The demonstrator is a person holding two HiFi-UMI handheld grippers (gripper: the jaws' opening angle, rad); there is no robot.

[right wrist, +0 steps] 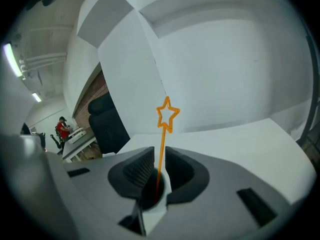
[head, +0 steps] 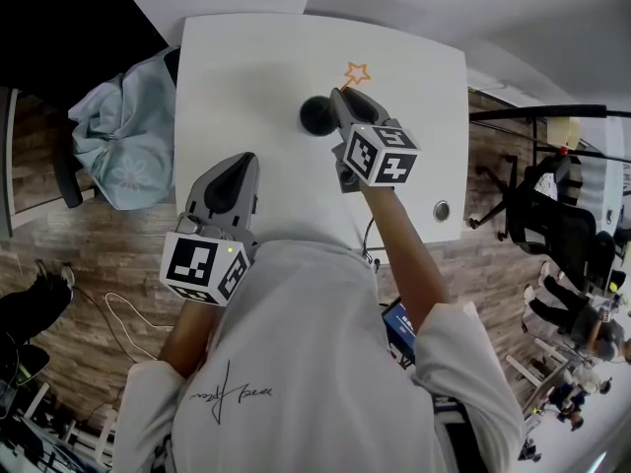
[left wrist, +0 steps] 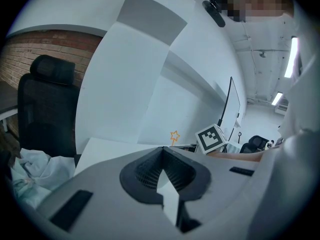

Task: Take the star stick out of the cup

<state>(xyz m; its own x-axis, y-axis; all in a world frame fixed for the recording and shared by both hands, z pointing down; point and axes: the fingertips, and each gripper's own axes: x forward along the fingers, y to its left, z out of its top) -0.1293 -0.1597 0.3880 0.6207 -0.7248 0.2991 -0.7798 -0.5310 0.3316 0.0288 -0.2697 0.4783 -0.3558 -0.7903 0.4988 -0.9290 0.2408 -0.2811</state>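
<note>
Right hand-held gripper (right wrist: 160, 154), slightly parted, straddles star stick (right wrist: 163, 134) in black cup (head: 317, 116).

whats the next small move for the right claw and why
Probably close the right claw on the stick. The shaft stands between the jaws with what looks like a slim gap on either side, and its lower end is still down in the cup, so a lift now might slip.
</note>
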